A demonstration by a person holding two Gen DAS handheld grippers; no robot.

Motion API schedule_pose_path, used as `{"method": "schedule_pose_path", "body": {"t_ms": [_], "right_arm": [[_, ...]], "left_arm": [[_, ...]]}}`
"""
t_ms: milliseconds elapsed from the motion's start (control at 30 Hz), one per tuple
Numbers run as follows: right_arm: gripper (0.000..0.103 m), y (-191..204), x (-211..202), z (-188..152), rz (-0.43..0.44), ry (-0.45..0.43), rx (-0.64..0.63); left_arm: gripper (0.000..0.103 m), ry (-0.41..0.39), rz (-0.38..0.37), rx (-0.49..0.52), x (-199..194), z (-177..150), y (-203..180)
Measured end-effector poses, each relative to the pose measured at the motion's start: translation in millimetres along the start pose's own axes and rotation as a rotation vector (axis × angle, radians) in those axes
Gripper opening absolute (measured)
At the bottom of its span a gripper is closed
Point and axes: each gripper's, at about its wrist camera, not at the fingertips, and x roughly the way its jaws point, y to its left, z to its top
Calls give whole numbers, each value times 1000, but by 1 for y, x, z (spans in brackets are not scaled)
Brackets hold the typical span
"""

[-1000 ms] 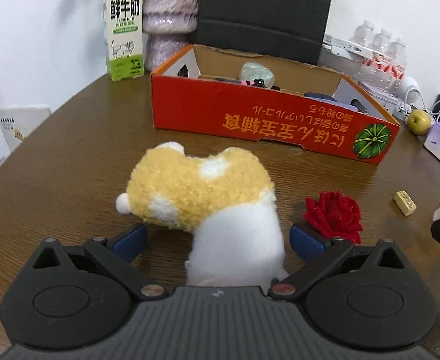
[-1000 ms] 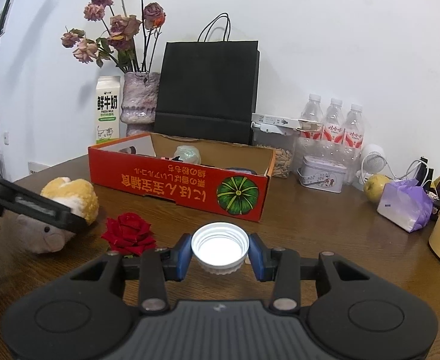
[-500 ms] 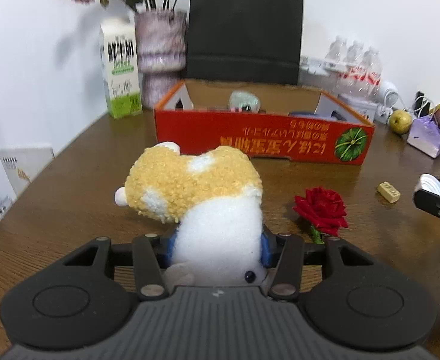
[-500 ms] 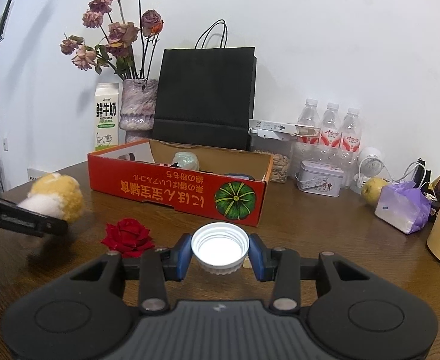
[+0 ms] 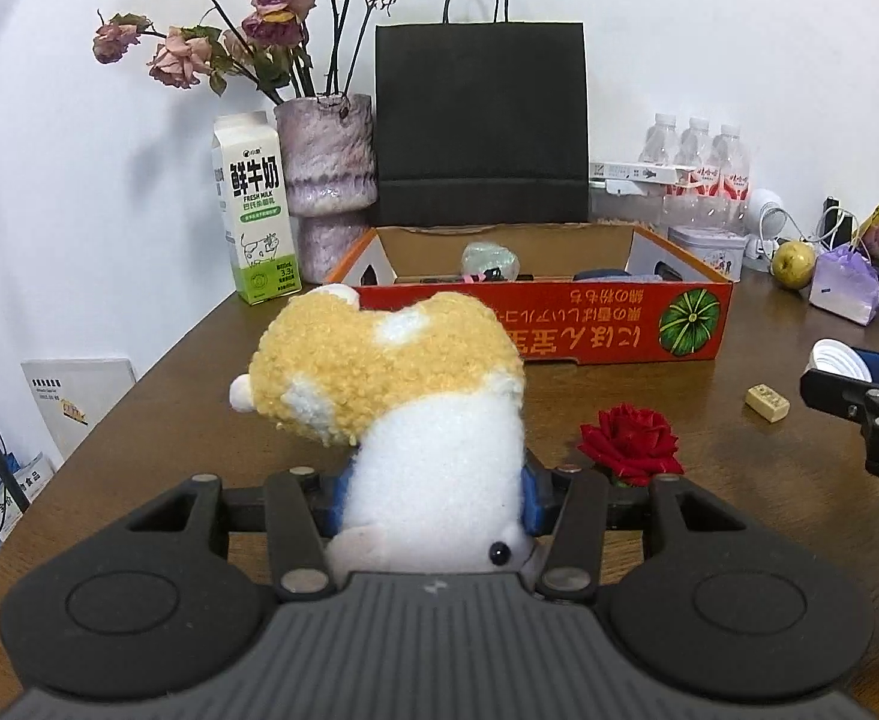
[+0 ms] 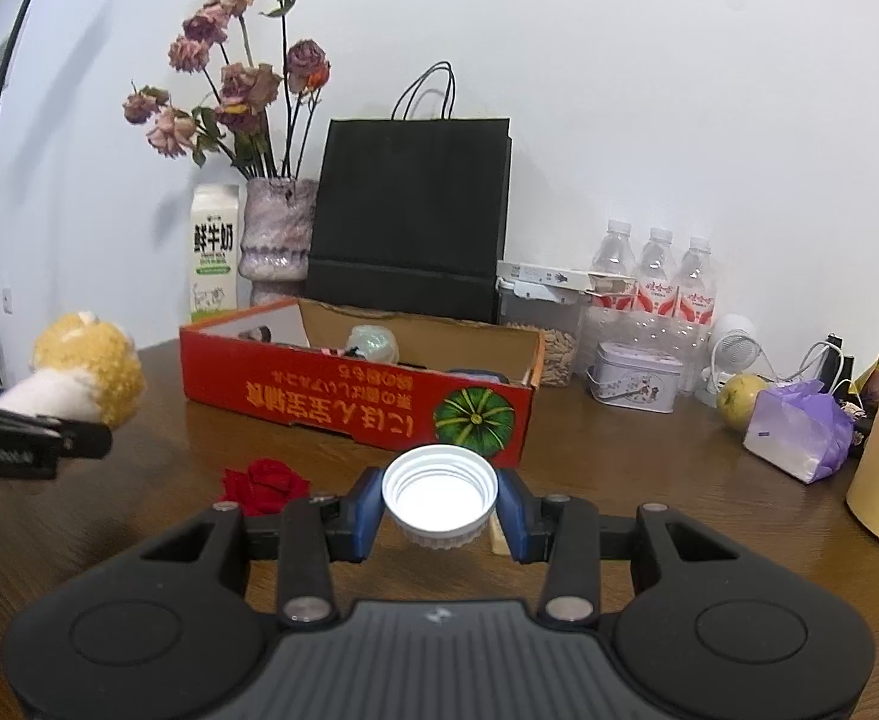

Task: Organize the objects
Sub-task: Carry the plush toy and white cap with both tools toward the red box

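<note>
My left gripper (image 5: 433, 495) is shut on a yellow and white plush toy (image 5: 403, 396), squeezing its white body and holding it off the table. From the right wrist view the toy (image 6: 88, 369) hangs at the far left in that gripper (image 6: 49, 435). A white bottle cap (image 6: 438, 495) sits clamped between the blue pads of my right gripper (image 6: 438, 510), which shows at the right edge of the left wrist view (image 5: 847, 378). The open red cardboard box (image 5: 559, 318) with a pumpkin picture stands ahead. A red rose (image 5: 631, 444) and a small beige block (image 5: 768, 402) lie on the table.
Behind the red box (image 6: 355, 396) stand a milk carton (image 5: 256, 210), a vase of dried roses (image 5: 325, 168) and a black paper bag (image 5: 481, 126). Water bottles (image 6: 655, 282), a tin (image 6: 637, 381), an apple (image 6: 739, 399) and a purple packet (image 6: 799, 429) crowd the back right.
My left gripper closed on the plush toy and lifted it off the table, tilting up so more of the wall shows. The right gripper kept still with the cap.
</note>
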Motion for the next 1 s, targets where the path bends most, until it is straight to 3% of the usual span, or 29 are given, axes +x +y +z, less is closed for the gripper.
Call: {"method": "schedule_pose_path", "body": {"t_ms": [533,1000], "right_arm": [[39,14,5,23,18,-18,4],[39,25,30,52,28,-51,-17]], "left_arm": [[50,-63,-48,16,-4,34,-10],[50,-97,-62,11,17,61,-20]]}}
